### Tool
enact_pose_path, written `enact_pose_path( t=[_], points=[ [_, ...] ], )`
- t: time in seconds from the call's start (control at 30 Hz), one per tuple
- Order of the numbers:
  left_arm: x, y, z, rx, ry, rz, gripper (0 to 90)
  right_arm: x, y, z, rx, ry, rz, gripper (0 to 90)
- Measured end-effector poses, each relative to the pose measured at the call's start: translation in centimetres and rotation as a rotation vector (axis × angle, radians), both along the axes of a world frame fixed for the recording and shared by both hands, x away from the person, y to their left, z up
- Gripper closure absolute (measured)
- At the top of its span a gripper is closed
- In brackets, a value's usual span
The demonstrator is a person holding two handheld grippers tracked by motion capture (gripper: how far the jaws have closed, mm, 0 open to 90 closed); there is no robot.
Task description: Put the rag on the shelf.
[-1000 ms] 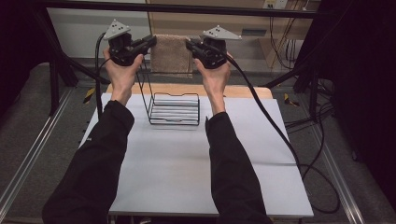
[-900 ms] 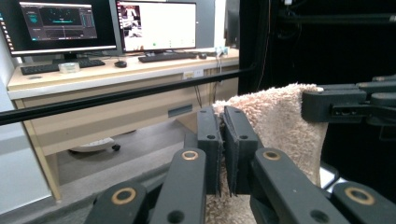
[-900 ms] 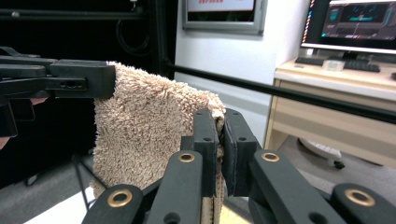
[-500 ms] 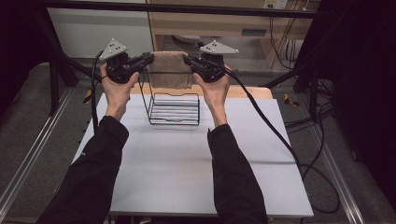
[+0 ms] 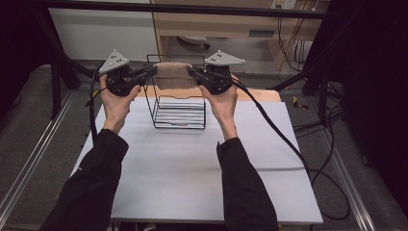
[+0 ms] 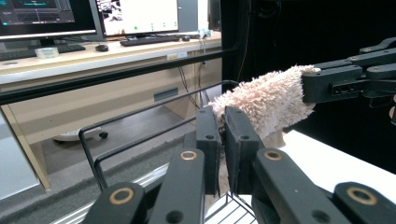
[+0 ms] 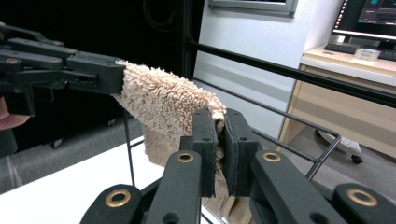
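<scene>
A tan fluffy towel (image 5: 172, 75) hangs stretched between my two grippers, above the back of a black wire rack (image 5: 179, 109) on the white table (image 5: 192, 173). My left gripper (image 5: 153, 71) is shut on the towel's left end and my right gripper (image 5: 191, 71) on its right end. In the left gripper view the towel (image 6: 266, 100) runs from my own jaws across to the other gripper (image 6: 310, 86). The right gripper view has the towel (image 7: 163, 100) pinched in my jaws and reaching to the far gripper (image 7: 116, 74), with the rack's wires (image 7: 280, 133) just below.
The rack stands near the table's far edge, with a wooden strip (image 5: 262, 95) behind it. A dark frame bar (image 5: 192, 8) crosses above. Cables (image 5: 288, 144) trail over the table's right side. A desk with monitors (image 6: 93, 28) lies beyond.
Both grippers have come down and toward the rack with the towel held between them. The towel now hangs just over the rack's back wires.
</scene>
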State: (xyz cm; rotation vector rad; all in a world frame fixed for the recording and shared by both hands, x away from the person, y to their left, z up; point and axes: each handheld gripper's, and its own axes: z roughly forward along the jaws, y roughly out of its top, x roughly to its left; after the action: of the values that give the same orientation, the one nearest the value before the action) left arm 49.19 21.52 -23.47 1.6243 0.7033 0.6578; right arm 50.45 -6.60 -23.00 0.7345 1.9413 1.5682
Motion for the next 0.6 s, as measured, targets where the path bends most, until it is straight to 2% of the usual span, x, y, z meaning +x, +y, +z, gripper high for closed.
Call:
enact_pose_path(
  t=[0.1,0.2,0.37,0.53,0.6],
  points=[
    [-0.2,0.1,-0.3,-0.004,0.014,-0.006,84.0,-0.4,0.1,-0.2,-0.013,-0.003,0.004,84.5],
    [-0.3,0.0,-0.8,0.017,0.029,-0.009,83.4,-0.4,0.0,-0.7,-0.012,0.015,0.007,84.3],
    [-0.4,0.0,-1.0,0.027,0.044,-0.01,82.3,-0.4,-0.1,-1.6,-0.002,0.032,0.012,84.1],
    [-0.4,0.1,-1.0,-0.002,0.075,-0.014,79.8,-0.3,-0.1,-1.9,-0.009,0.036,0.013,84.1],
    [-0.5,0.3,-0.7,0.004,0.088,-0.017,78.9,-0.4,-0.1,-1.9,-0.009,0.034,0.012,84.1]
  ],
)
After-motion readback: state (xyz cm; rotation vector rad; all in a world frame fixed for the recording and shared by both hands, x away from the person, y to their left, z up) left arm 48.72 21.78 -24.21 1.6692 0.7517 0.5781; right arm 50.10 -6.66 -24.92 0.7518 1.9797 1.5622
